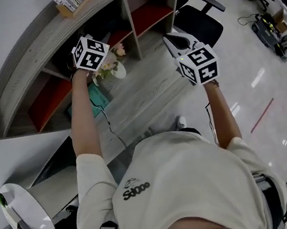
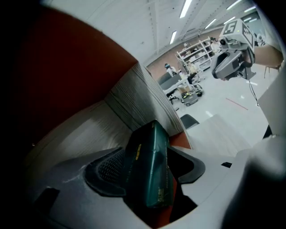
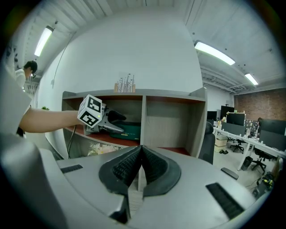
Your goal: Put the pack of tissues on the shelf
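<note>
One pack of tissues (image 2: 149,167), dark green, sits inside the shelf (image 3: 143,95), on the red floor of the left of its two upper compartments. It lies between the jaws of the left hand-held gripper (image 3: 119,123), which reaches into that compartment. The jaws are spread. The left pad lies close along the pack, and a dark gap shows between the pack and the right pad, so nothing pinches it.

The right gripper view shows the same pack (image 3: 128,130) as a green block just behind the left hand-held gripper's tips, near the upright divider between the two compartments. Under that red board, a bunch of pale flowers (image 3: 99,148) shows in the lower opening.

One wooden holder (image 3: 125,85) with thin upright pieces stands on top of the shelf. The right hand-held gripper (image 3: 141,154) hangs well apart from the shelf, its two pads pressed together with nothing between them. One black office chair (image 1: 202,22) stands beside the shelf's right end.
</note>
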